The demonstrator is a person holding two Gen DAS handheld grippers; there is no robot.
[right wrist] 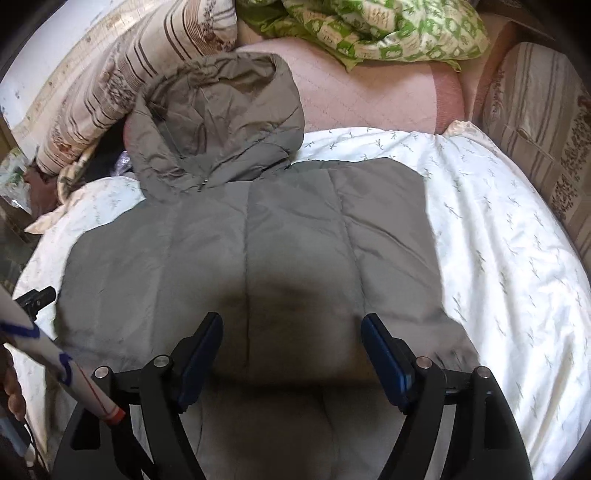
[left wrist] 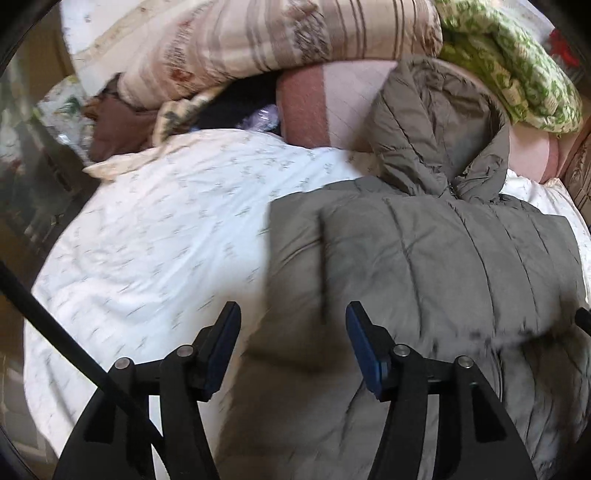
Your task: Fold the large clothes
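Observation:
A grey quilted hooded jacket [left wrist: 443,258] lies on a white patterned bedsheet [left wrist: 166,240], hood [left wrist: 436,129] towards the pillows, sleeves folded in. My left gripper [left wrist: 291,314] is open and empty above the jacket's left edge. In the right wrist view the jacket [right wrist: 258,236] fills the middle, its hood [right wrist: 218,122] at the far end. My right gripper [right wrist: 291,321] is open and empty, just above the jacket's lower middle. The tip of the left gripper [right wrist: 37,297] shows at the left edge of the right wrist view.
Striped pillows [left wrist: 258,48] and a green patterned quilt [right wrist: 388,29] are piled at the head of the bed on a pink blanket [right wrist: 369,96]. Another striped cushion [right wrist: 543,122] stands at the right. The white sheet [right wrist: 498,258] spreads right of the jacket.

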